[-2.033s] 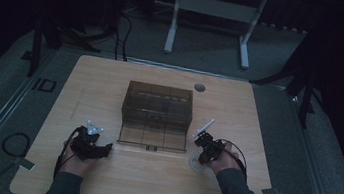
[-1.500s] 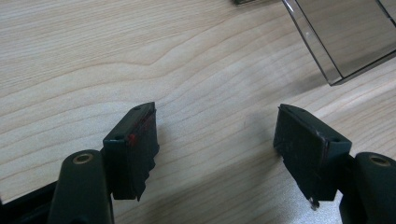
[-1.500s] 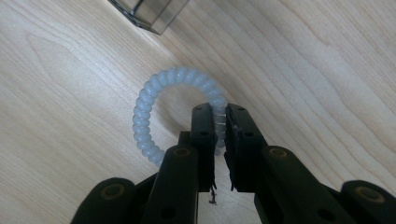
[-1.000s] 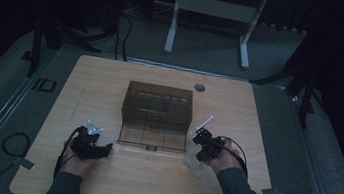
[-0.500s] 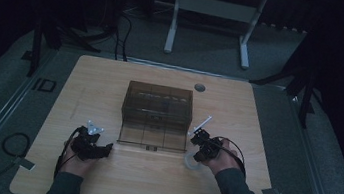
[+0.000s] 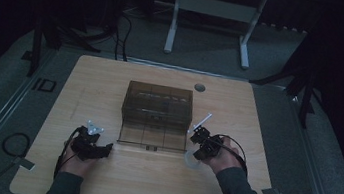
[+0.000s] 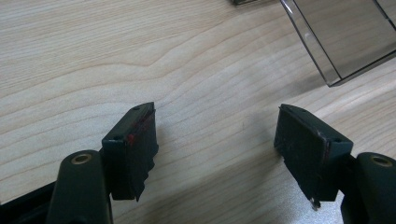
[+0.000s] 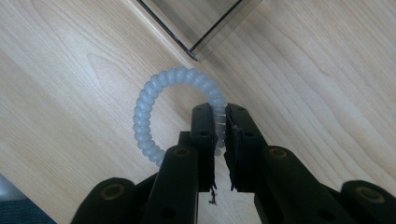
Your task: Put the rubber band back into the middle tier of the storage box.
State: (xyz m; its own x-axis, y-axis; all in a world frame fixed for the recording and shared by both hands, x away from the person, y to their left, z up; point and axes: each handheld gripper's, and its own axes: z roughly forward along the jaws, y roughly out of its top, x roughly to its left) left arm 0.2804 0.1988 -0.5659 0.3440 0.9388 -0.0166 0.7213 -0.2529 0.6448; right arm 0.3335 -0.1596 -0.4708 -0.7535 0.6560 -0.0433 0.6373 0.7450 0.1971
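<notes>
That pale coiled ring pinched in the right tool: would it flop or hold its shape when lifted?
The coiled ring looks like springy plastic, so it would probably sag or stretch slightly, not flop. It seems thin and translucent, likely very light. Pinched at one side by the right tool, it may swing.

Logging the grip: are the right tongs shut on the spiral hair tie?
Shut: the right tongs pinch the spiral hair tie between their pads.

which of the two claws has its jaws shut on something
The right claw: its jaws pinch the pale spiral hair tie beside the smoky plastic box. The left claw stands wide open over bare table.
</notes>
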